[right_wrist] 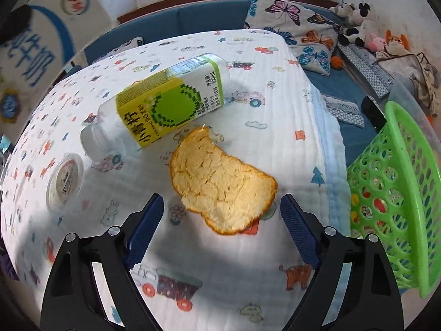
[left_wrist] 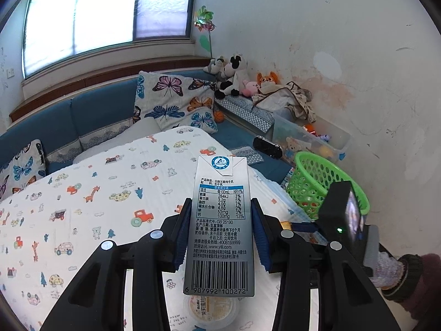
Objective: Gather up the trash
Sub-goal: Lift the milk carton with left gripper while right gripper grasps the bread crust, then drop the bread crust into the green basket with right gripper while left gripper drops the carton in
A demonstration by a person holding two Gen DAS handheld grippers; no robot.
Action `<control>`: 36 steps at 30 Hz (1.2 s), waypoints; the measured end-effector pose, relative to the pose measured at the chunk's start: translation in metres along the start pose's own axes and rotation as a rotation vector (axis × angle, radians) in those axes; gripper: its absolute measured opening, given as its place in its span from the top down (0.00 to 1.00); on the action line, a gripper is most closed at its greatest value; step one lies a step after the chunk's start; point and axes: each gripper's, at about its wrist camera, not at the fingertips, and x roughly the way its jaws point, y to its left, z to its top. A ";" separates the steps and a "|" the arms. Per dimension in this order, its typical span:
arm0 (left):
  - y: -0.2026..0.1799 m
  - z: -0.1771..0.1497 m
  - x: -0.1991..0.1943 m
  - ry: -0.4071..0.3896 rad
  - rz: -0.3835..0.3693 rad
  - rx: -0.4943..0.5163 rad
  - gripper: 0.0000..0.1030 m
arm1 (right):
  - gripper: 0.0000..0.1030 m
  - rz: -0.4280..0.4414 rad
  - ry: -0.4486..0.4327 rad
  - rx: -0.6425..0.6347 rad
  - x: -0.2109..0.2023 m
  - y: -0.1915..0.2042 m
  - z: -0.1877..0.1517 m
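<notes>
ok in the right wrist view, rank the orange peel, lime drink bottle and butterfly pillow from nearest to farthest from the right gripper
1. orange peel, just ahead of the open right gripper.
2. lime drink bottle, lying behind the peel, to the left.
3. butterfly pillow, beyond the table, upper right.

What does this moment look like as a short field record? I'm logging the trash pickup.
surface: table under a cartoon-print cloth
left gripper: shut on the milk carton, lifted above the cloth
right gripper: open, over the orange peel, not touching it
still lying on cloth: lime drink bottle, small lidded cup
bin: green basket past the table's right edge
</notes>
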 end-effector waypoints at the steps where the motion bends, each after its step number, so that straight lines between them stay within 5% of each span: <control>1: 0.000 -0.001 -0.002 -0.003 -0.002 -0.001 0.61 | 0.21 -0.002 -0.001 0.006 0.000 -0.001 0.001; 14: -0.006 -0.003 -0.007 -0.008 -0.012 -0.001 0.61 | 0.49 -0.006 -0.021 -0.006 -0.018 0.002 -0.007; 36: -0.060 0.015 0.016 -0.004 -0.119 0.052 0.61 | 0.51 0.005 -0.151 0.107 -0.113 -0.053 -0.026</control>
